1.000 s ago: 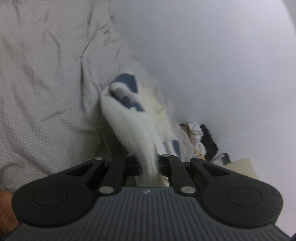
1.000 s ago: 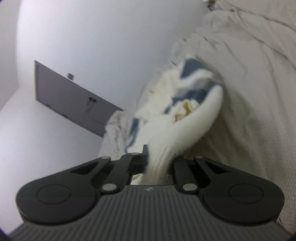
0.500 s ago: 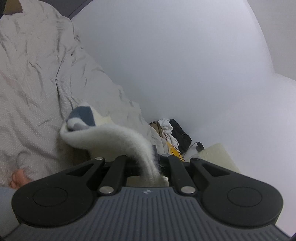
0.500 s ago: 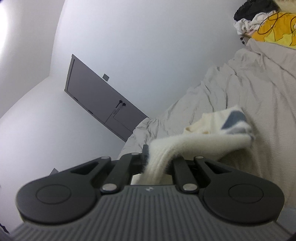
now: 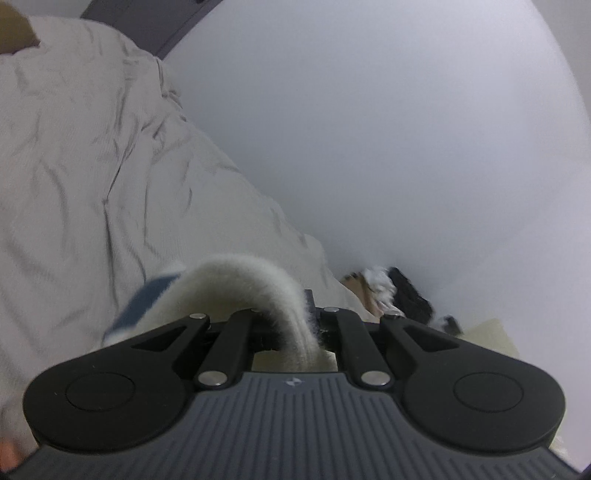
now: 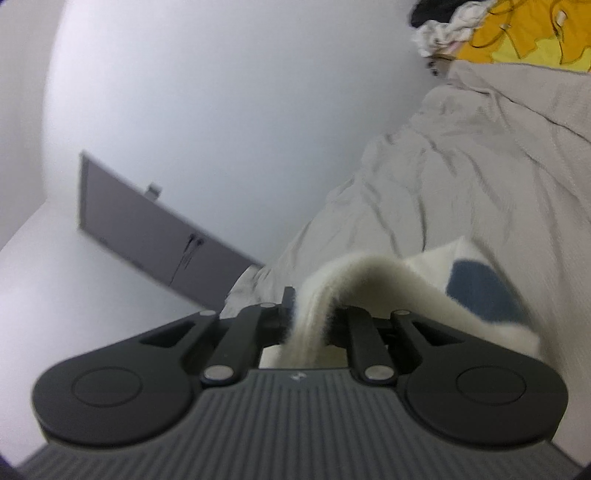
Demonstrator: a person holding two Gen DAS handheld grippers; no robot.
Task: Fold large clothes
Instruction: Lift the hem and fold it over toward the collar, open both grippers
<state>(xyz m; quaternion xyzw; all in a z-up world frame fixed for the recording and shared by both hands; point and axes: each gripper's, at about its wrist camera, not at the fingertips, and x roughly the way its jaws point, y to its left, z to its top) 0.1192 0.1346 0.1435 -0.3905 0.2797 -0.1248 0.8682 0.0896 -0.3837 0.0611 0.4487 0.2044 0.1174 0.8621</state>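
Compared with a second before, the sweater (image 5: 236, 284) had come up off the bed (image 5: 92, 177) and hung much closer to both cameras. It had earlier lain in a heap on the sheet; here it arched out of each claw in a short loop, filling the lower middle of both views. The wall (image 5: 369, 129) took up more of the left view than before, and the door (image 6: 147, 236) sat lower in the right one.

The left gripper (image 5: 295, 325) was closed tight on a thick fold of the sweater, the cloth bunched between its jaws. The right gripper (image 6: 308, 325) was likewise clamped on another fold of the same garment (image 6: 369, 273).

The sweater was a fuzzy, cream knit with a soft nap and blue blocks (image 6: 480, 288). The bed wore a pale, finely dotted sheet, deeply creased. Far off lay a blurred pile of clothes (image 5: 391, 291), showing yellow, white and black in the right view (image 6: 509, 29). The claws were matte black, with ribbed grey bodies.
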